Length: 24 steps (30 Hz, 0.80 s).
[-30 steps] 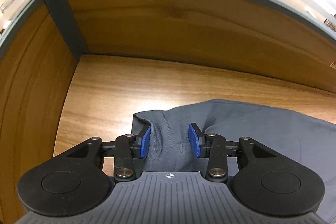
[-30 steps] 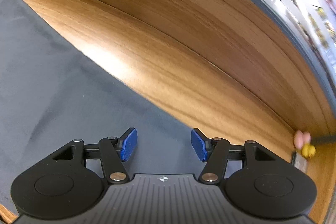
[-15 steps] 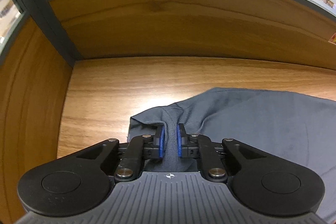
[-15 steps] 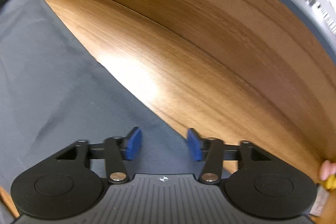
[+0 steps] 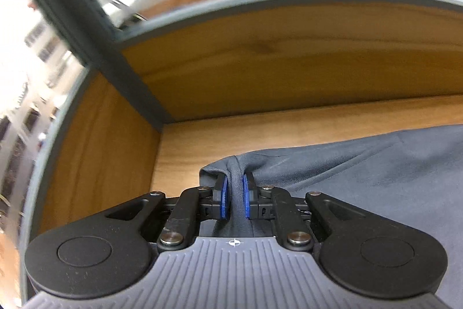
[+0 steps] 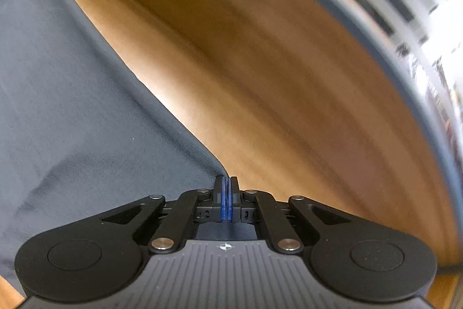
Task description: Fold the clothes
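A grey garment (image 5: 361,173) lies on a wooden table (image 5: 289,126). My left gripper (image 5: 233,193) is shut on a bunched fold at the garment's corner, which stands up between the blue pads. In the right wrist view the same grey garment (image 6: 72,92) spreads to the left. My right gripper (image 6: 227,200) is shut on the garment's edge at its near corner; the pads are pressed together with thin cloth between them.
Wooden walls with a grey rim (image 5: 260,2) close the table at the back and left. A dark grey post (image 5: 86,28) stands in the back left corner. In the right wrist view, bare wood (image 6: 275,92) runs to the right of the garment.
Both grippers have shut on the garment: the left a half second ago, the right just now. Both views have tilted upward, as if the held cloth is being lifted.
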{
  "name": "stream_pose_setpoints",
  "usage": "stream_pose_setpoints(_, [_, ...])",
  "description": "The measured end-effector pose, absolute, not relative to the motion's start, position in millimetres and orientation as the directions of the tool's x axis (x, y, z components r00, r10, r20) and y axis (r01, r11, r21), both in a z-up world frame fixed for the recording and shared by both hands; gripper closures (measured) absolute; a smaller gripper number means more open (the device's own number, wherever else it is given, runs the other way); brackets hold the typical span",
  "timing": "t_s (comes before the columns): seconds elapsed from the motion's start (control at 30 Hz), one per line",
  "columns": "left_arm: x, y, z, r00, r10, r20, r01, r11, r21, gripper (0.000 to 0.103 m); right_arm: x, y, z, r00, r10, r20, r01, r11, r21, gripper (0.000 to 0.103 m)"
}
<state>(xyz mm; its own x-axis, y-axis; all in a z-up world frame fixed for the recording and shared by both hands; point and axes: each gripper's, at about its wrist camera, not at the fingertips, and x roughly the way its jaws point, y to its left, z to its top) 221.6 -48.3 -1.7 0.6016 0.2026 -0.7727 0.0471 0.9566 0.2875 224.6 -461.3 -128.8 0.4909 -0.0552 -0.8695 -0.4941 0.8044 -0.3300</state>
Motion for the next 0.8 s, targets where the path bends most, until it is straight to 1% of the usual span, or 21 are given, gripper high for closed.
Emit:
stream_pose_setpoints(0.17, [232, -34, 4, 0.619, 0.256, -0.742, -0.012, 0.948, 0.317, 0.090, 254, -440, -128, 0.532, -0.067, -0.844, -0.476, 0.801, -0.363, 0.102])
stream_pose_setpoints(0.3, [242, -19, 5, 0.625, 0.301, -0.721, -0.060, 0.939, 0.340, 0.090, 271, -424, -129, 0.548, -0.058, -0.834, -0.458, 0.814, -0.358, 0.102])
stream_pose_setpoints(0.47, [251, -5, -1, 0.605, 0.329, -0.725, -0.084, 0.932, 0.353, 0.089, 281, -407, -132, 0.558, -0.056, -0.828, -0.456, 0.813, -0.363, 0.101])
stream_pose_setpoints(0.53, [254, -1, -5, 0.592, 0.317, -0.741, -0.080, 0.938, 0.337, 0.081, 284, -402, -134, 0.556, -0.058, -0.829, -0.459, 0.811, -0.364, 0.100])
stream_pose_setpoints(0.57, [255, 0, -6, 0.589, 0.315, -0.744, -0.078, 0.939, 0.336, 0.078, 284, -401, -135, 0.554, -0.058, -0.831, -0.460, 0.811, -0.363, 0.098])
stream_pose_setpoints(0.63, [253, 0, -4, 0.589, 0.318, -0.743, -0.070, 0.936, 0.345, 0.047, 284, -401, -133, 0.550, -0.051, -0.833, -0.457, 0.816, -0.352, 0.088])
stream_pose_setpoints(0.67, [251, -1, -2, 0.596, 0.314, -0.739, -0.062, 0.936, 0.347, 0.042, 282, -403, -129, 0.550, -0.042, -0.834, -0.451, 0.826, -0.339, 0.079])
stream_pose_setpoints(0.7, [247, -4, 0, 0.606, 0.306, -0.734, -0.050, 0.936, 0.349, 0.040, 279, -406, -124, 0.550, -0.035, -0.834, -0.444, 0.834, -0.327, 0.073])
stream_pose_setpoints(0.8, [240, -7, 9, 0.609, 0.293, -0.737, -0.037, 0.939, 0.342, 0.039, 270, -414, -109, 0.546, -0.018, -0.837, -0.426, 0.855, -0.296, 0.070])
